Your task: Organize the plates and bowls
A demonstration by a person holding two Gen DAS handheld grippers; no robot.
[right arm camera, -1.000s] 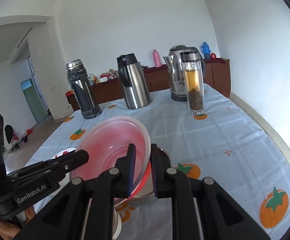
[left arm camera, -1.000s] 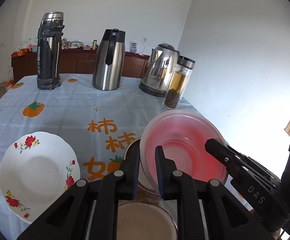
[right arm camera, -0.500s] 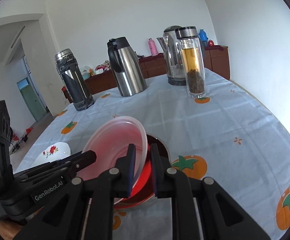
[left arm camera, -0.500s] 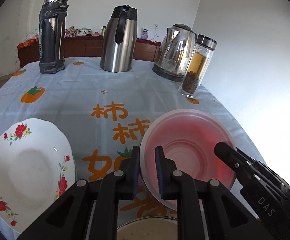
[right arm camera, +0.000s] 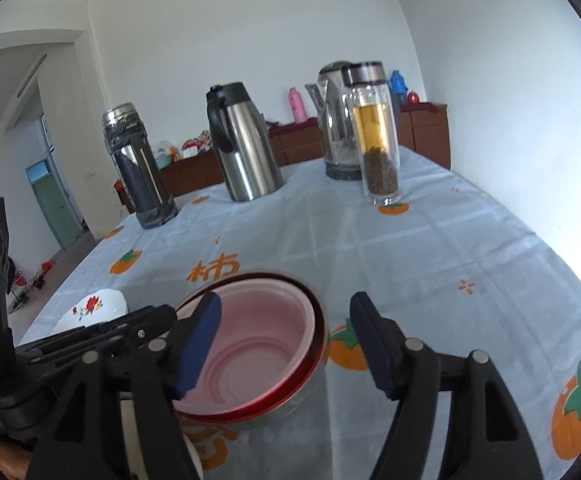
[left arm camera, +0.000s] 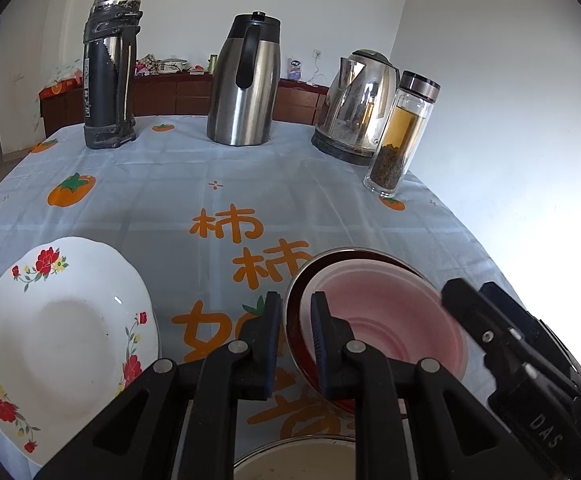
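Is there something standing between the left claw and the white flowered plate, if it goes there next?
Nothing visible does. The left claw sits at the pink bowl's rim, and only bare tablecloth separates it from the flowered plate to its left.

Right gripper [right arm camera: 286, 344]: jaws spread wide over the bowls.
Pink bowl [right arm camera: 258, 344]: nested inside red-rimmed steel bowl [right arm camera: 314, 364].
Floral plate [right arm camera: 92, 308]: far left on tablecloth [right arm camera: 430, 264].

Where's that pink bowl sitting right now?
The pink bowl sits nested inside the red-lined metal bowl on the tablecloth, right of the flowered plate.
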